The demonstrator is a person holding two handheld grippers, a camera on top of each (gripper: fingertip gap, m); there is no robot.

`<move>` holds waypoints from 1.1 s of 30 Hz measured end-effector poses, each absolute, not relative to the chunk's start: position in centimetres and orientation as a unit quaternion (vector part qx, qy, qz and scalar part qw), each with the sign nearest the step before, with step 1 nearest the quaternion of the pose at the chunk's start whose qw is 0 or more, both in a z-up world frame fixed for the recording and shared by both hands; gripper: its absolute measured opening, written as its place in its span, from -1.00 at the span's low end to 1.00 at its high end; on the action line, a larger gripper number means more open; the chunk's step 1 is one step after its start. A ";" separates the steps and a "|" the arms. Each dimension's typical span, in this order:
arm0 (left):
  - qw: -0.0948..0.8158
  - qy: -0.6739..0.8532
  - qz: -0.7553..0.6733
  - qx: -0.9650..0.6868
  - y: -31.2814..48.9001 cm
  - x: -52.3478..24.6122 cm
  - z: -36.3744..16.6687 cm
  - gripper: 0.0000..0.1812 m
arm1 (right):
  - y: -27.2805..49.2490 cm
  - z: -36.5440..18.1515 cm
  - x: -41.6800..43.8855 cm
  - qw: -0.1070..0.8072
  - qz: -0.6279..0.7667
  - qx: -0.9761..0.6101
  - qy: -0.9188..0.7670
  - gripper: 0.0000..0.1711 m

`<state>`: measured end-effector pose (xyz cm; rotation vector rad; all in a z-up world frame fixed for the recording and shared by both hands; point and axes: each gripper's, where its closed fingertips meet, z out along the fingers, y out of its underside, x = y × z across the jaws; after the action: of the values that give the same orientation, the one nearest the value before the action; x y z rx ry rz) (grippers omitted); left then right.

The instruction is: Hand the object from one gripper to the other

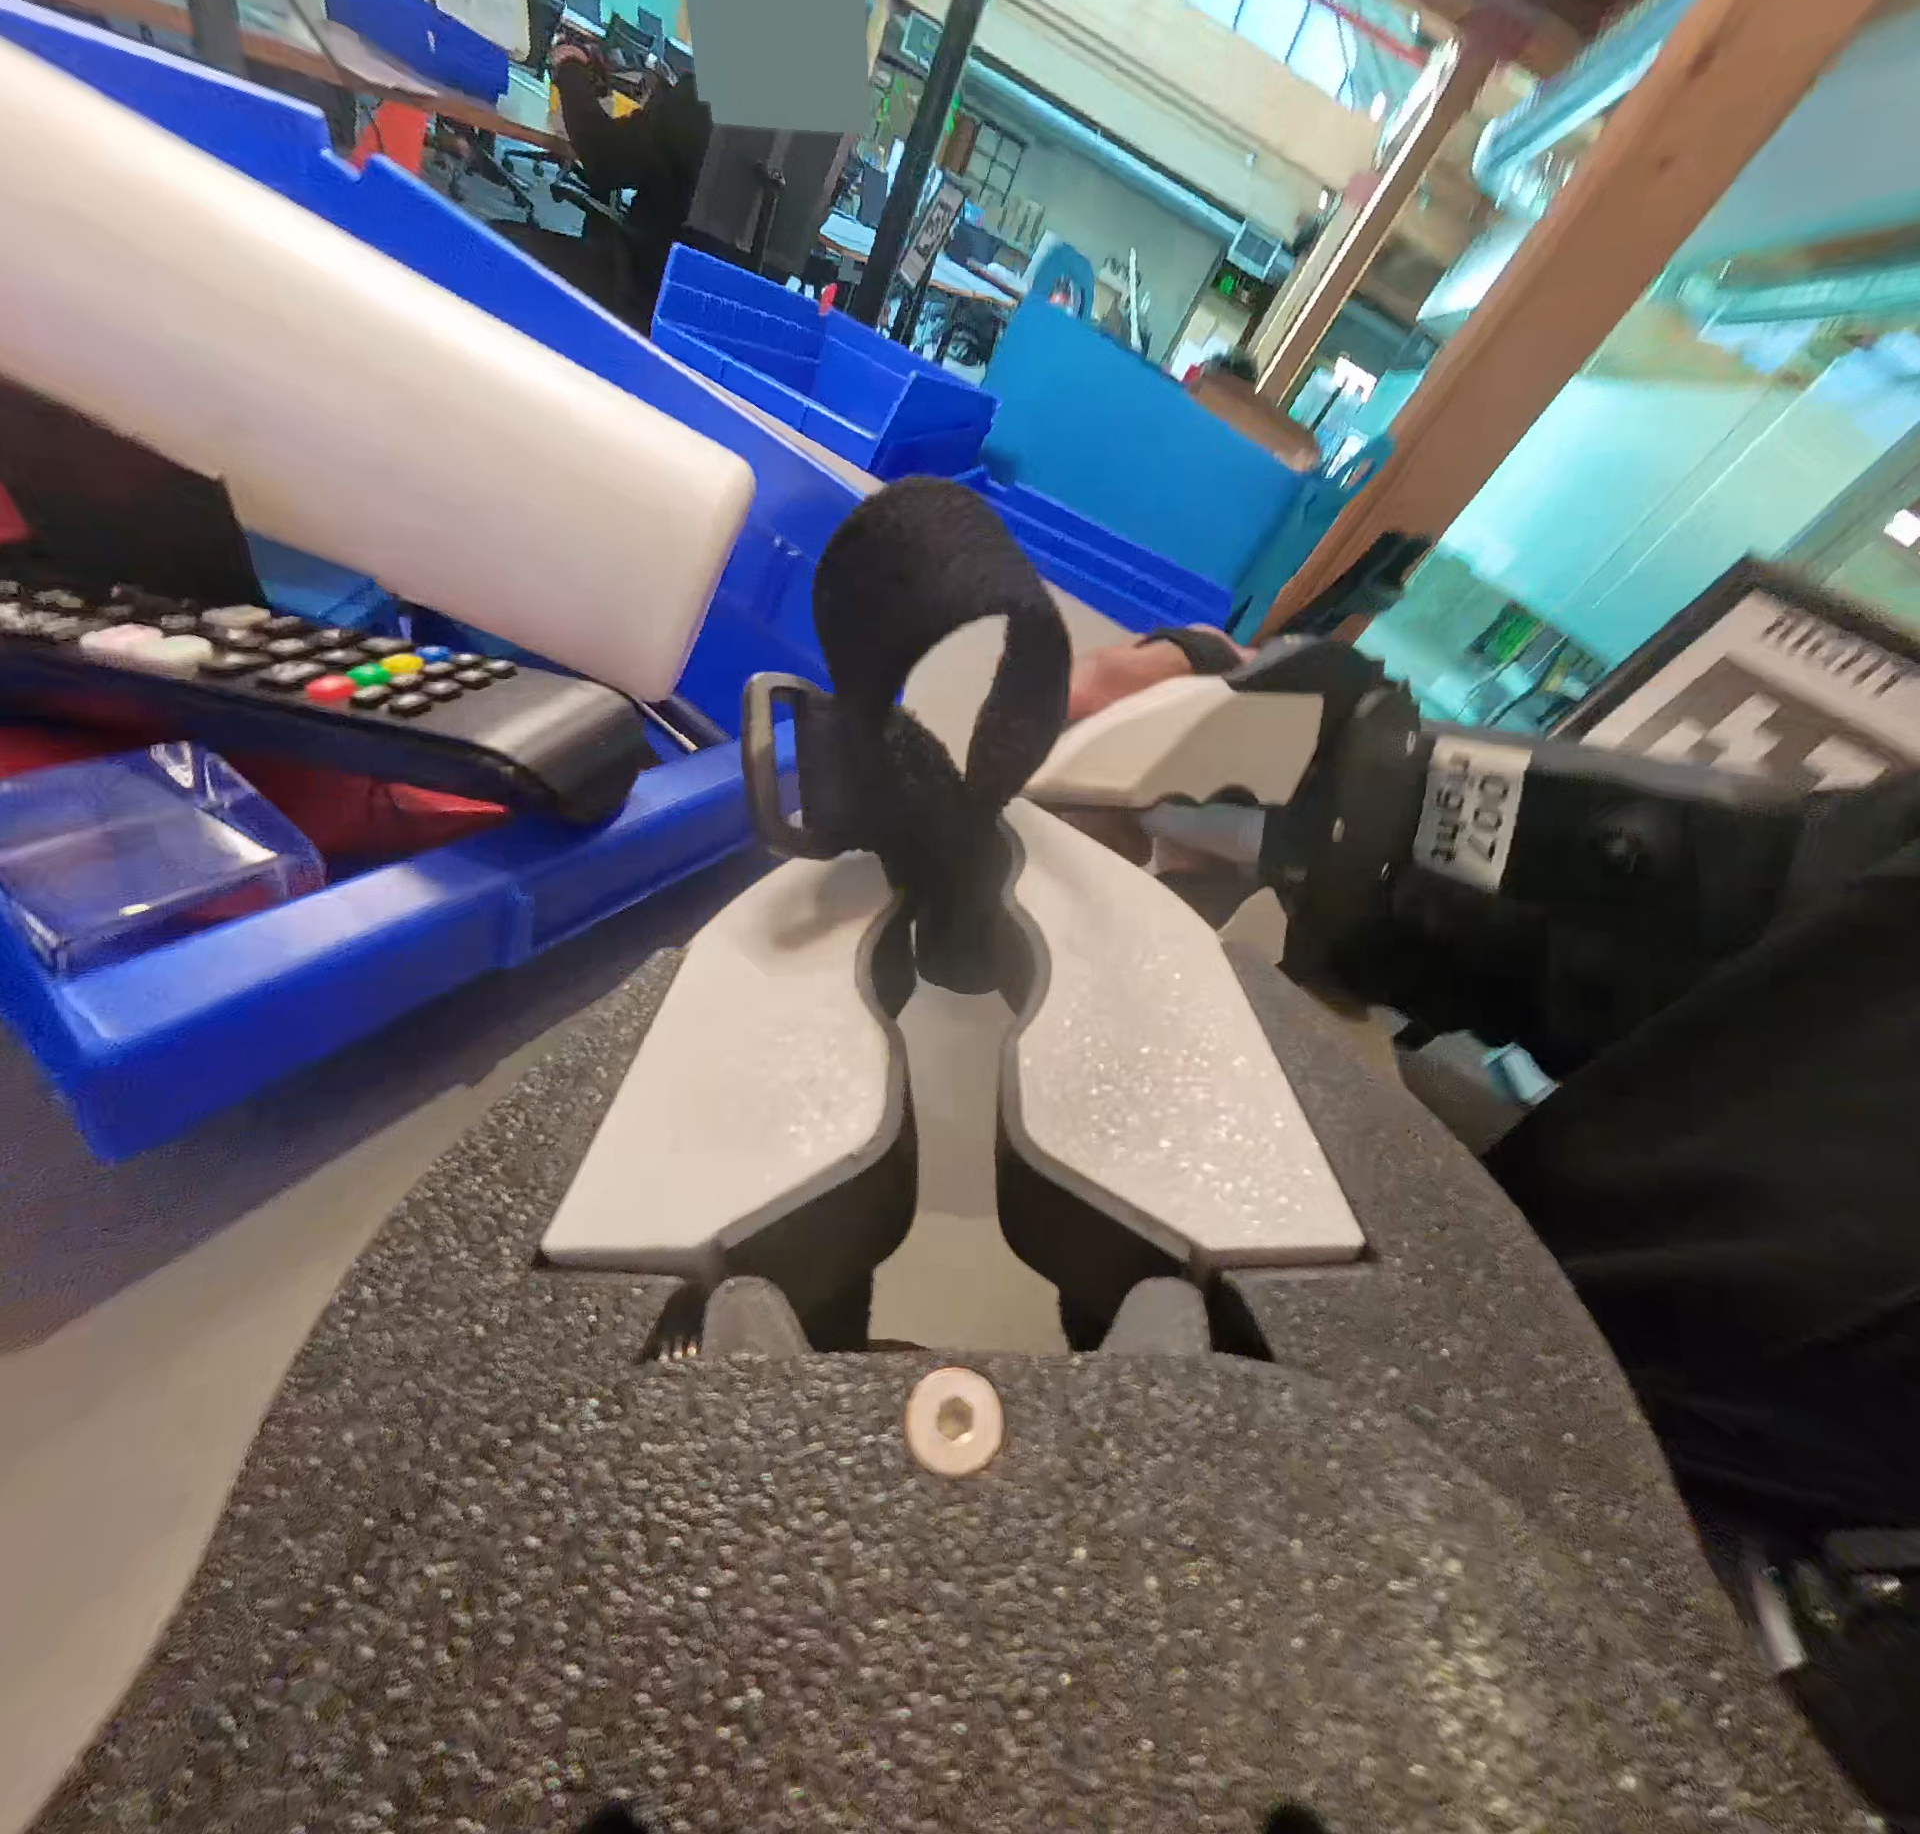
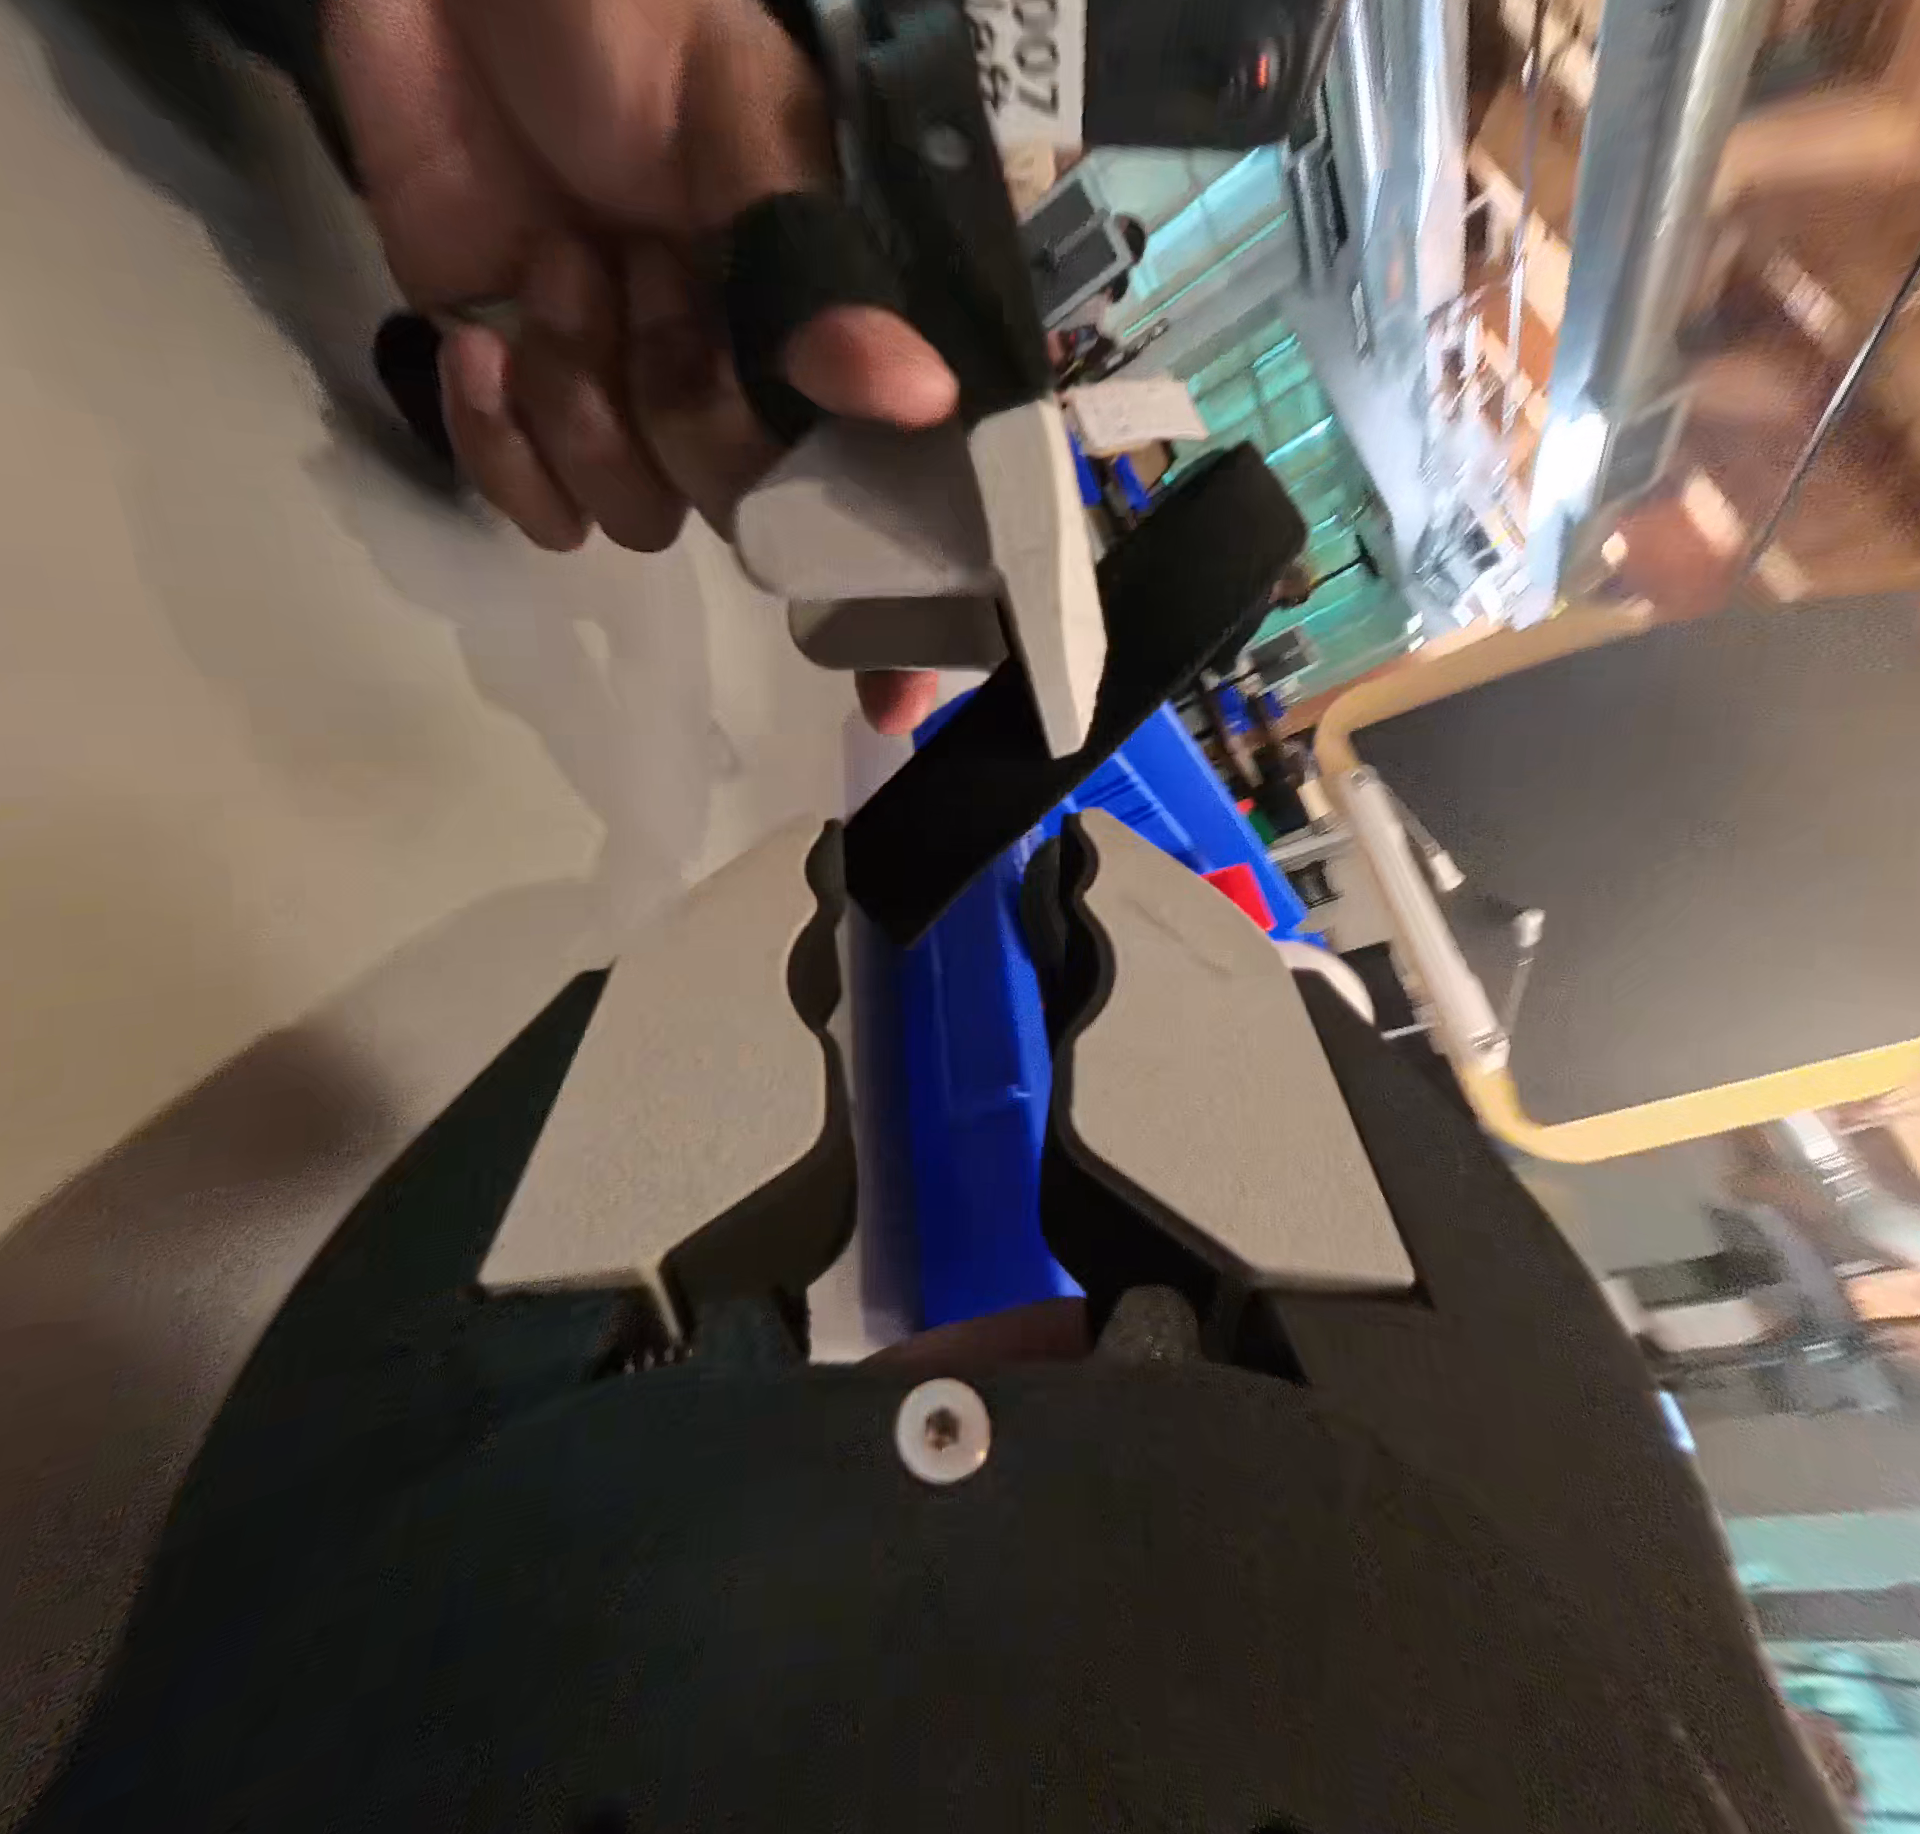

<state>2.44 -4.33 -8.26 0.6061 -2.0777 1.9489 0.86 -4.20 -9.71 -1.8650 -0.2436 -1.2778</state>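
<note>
Strap (image 1: 940, 662), black, looped, metal-ringed, pinched by left gripper (image 1: 951, 885).

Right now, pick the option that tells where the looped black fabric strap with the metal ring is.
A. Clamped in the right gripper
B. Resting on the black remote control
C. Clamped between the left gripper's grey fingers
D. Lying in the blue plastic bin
C: the left gripper is shut on the looped black fabric strap, while the right gripper stands open with the strap's end between its fingers, unclamped.
</note>
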 end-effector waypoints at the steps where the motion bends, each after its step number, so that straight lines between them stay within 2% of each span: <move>1: 0.128 -0.698 0.669 0.221 -4.1 2.8 -8.1 -0.87 | -4.3 -9.6 0.7 0.411 -0.523 -0.738 -0.114 -0.54; 4: 0.159 -0.666 0.681 0.262 -3.5 3.7 -7.7 -0.87 | -4.6 -8.9 0.4 0.390 -0.564 -0.713 -0.147 -0.53; 11: 0.247 -0.598 0.695 0.312 -3.4 3.9 -6.7 -0.87 | -4.6 -8.0 0.9 0.297 -0.678 -0.644 -0.194 -0.29; 14: 0.299 -0.576 0.695 0.310 -3.9 2.8 -6.2 -0.88 | -3.9 -8.2 1.0 0.249 -0.722 -0.608 -0.220 -0.25; 17: 0.320 -0.579 0.686 0.303 -4.5 1.9 -6.2 -0.87 | -3.8 -7.9 1.5 0.211 -0.755 -0.580 -0.221 -0.28; 19: 0.325 -0.585 0.680 0.301 -4.8 1.5 -6.4 -0.87 | -3.8 -7.3 1.5 0.214 -0.769 -0.562 -0.214 -0.48; 20: 0.321 -0.588 0.680 0.298 -4.8 1.5 -6.5 -0.87 | -3.8 -7.0 1.3 0.224 -0.771 -0.558 -0.210 -0.65; 22: 0.306 -0.598 0.683 0.287 -4.9 1.5 -6.5 -0.83 | -3.9 -6.7 1.2 0.257 -0.755 -0.572 -0.191 -0.75; 24: 0.265 -0.616 0.690 0.273 -4.7 1.8 -6.4 -0.67 | -4.2 -6.3 1.4 0.315 -0.725 -0.596 -0.140 -0.80; 28: 0.137 -0.669 0.695 0.223 -4.1 2.8 -6.5 -0.36 | -5.7 -4.6 2.2 0.475 -0.610 -0.634 0.003 -0.84; 33: -0.034 -0.707 0.691 0.146 -3.3 3.9 -6.0 -0.19 | -6.5 -3.9 1.3 0.633 -0.413 -0.651 0.062 -0.85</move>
<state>3.88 -3.33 -6.04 0.4675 -2.2712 2.2194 1.26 -6.45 -3.90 -1.4897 0.1417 -0.9450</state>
